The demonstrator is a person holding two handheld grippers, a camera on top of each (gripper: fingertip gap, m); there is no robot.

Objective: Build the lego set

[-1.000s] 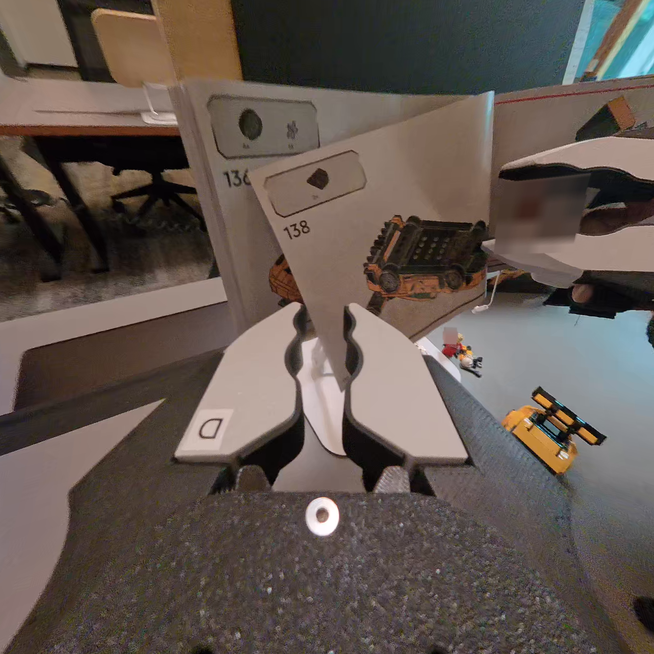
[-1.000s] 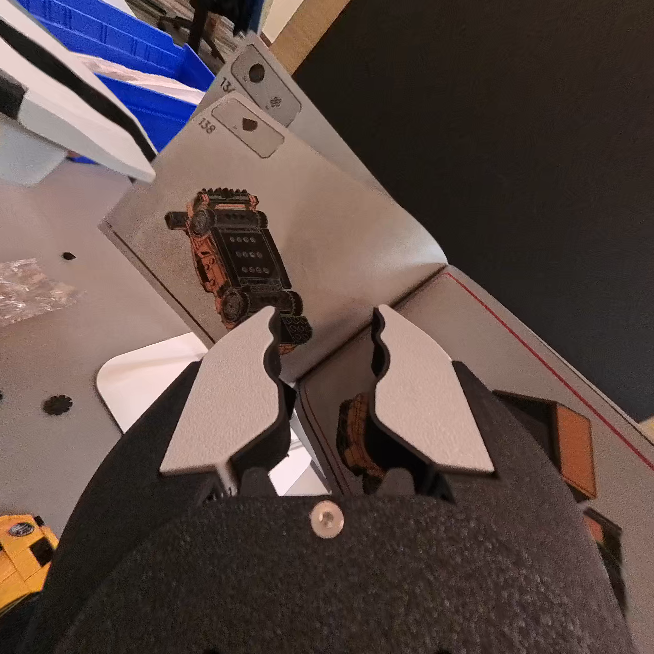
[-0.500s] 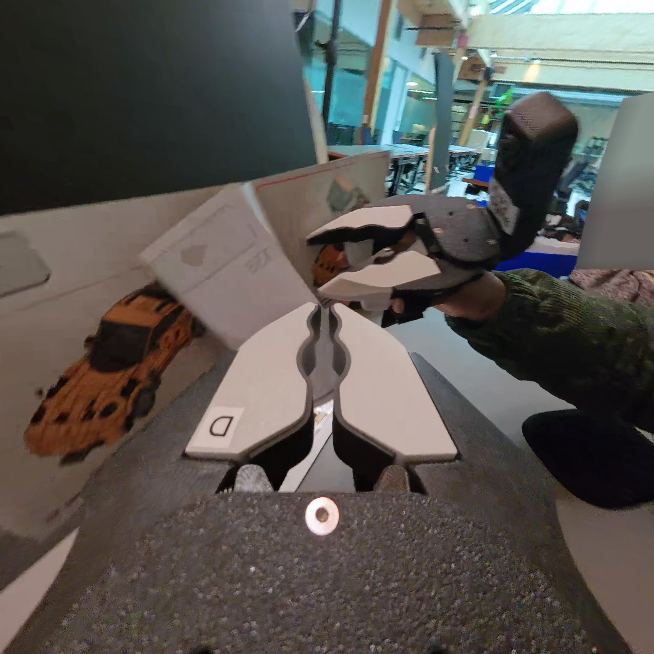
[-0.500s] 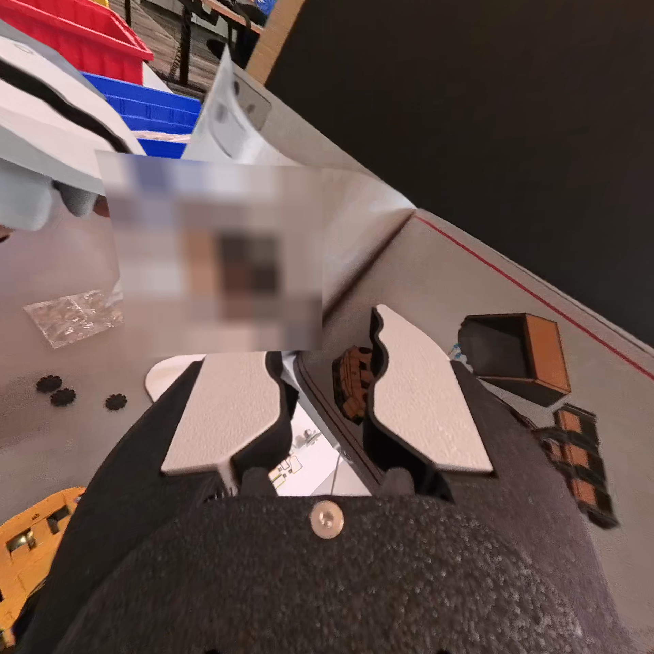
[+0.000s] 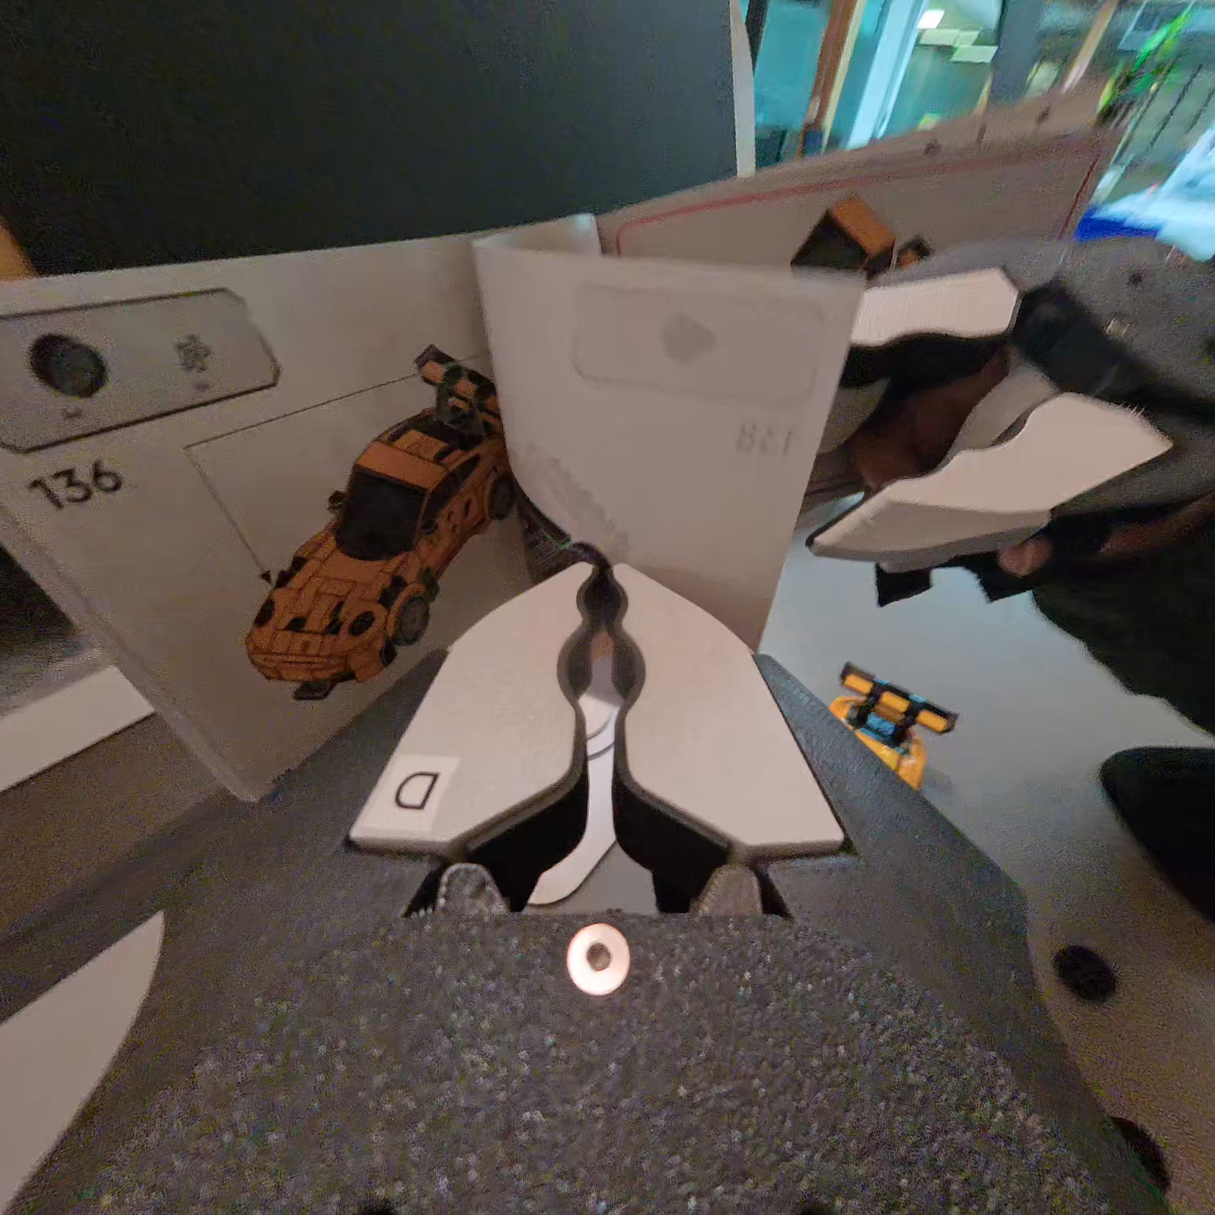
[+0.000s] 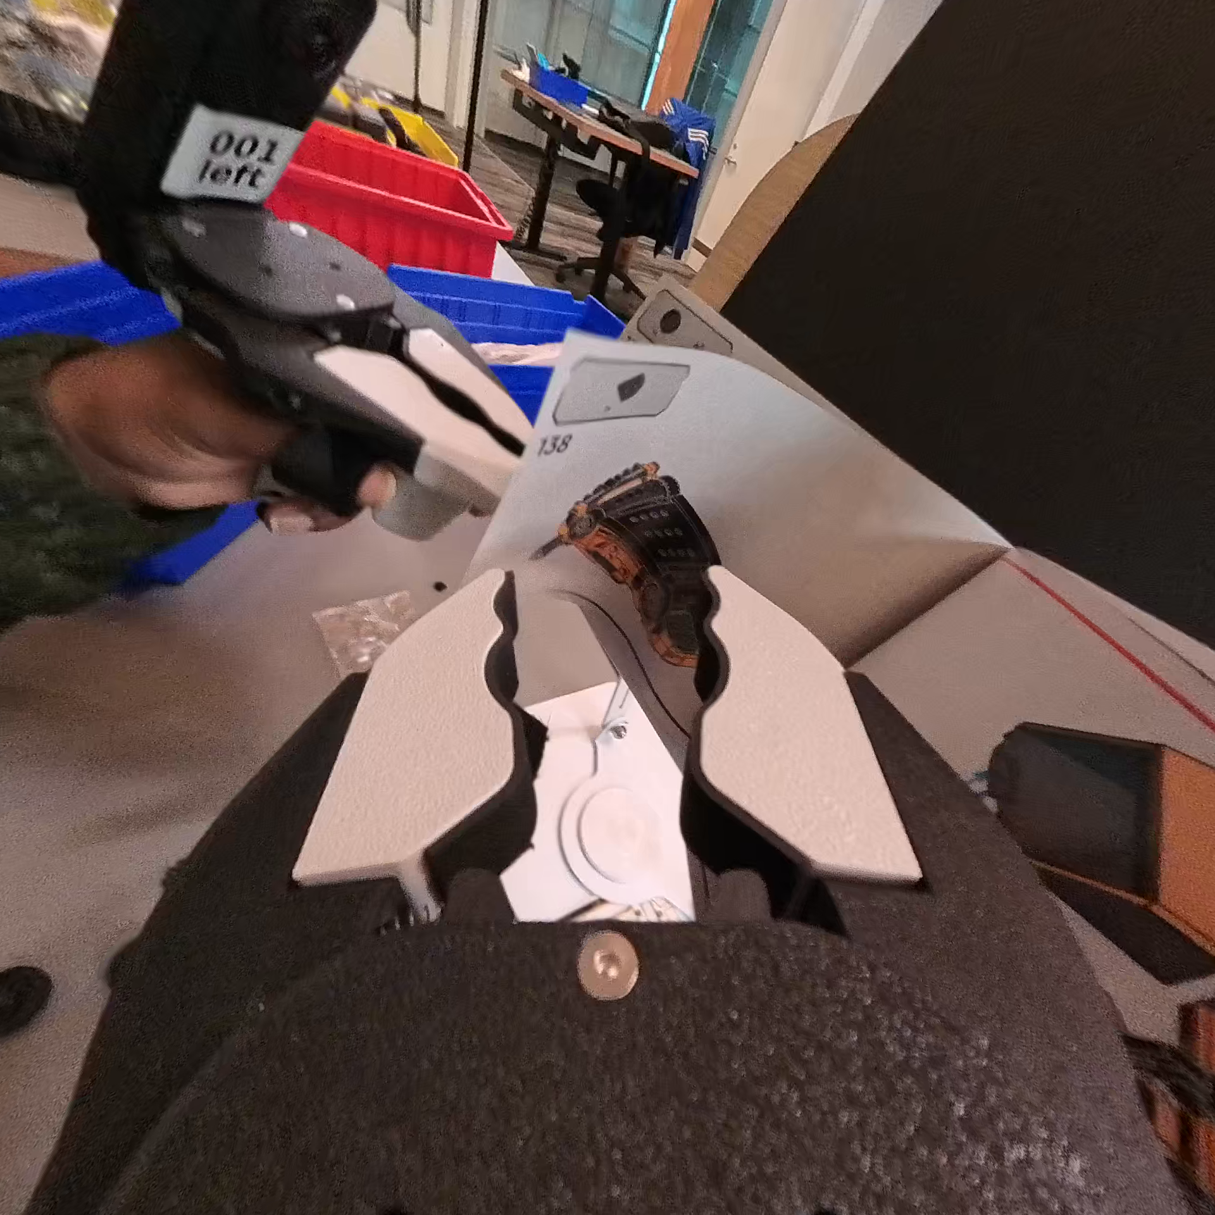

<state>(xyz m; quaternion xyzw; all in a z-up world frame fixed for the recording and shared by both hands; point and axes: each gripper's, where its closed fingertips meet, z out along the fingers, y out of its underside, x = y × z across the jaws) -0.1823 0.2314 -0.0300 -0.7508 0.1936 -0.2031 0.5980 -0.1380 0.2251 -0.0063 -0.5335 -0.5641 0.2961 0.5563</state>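
The instruction booklet (image 5: 197, 559) stands open on a white stand (image 6: 578, 756), showing an orange car drawing. My left gripper (image 5: 601, 569) is shut on the lower corner of one loose page (image 5: 657, 427), which curls upright with its back toward this camera. In the right wrist view the left gripper (image 6: 509, 444) pinches that page (image 6: 789, 473) at its left edge. My right gripper (image 6: 611, 585) is open and empty, just in front of the page's lower part; it also shows in the left wrist view (image 5: 848, 427). A partly built yellow lego car (image 5: 884, 730) sits on the grey table.
Blue bins (image 6: 500, 309) and a red bin (image 6: 388, 197) stand behind the left gripper. A clear plastic bag (image 6: 365, 624) and a small black round piece (image 6: 20, 993) lie on the table (image 6: 164, 723). A dark panel (image 6: 986, 263) rises behind the booklet. Tip to tip, the grippers are about 6 cm apart. My right tips are roughly 25 cm from the partly built yellow lego car (image 5: 884, 730).
My left gripper has closed on the page that was between its fingers and swung it over, so its back now faces the left camera. The right gripper has stayed open.
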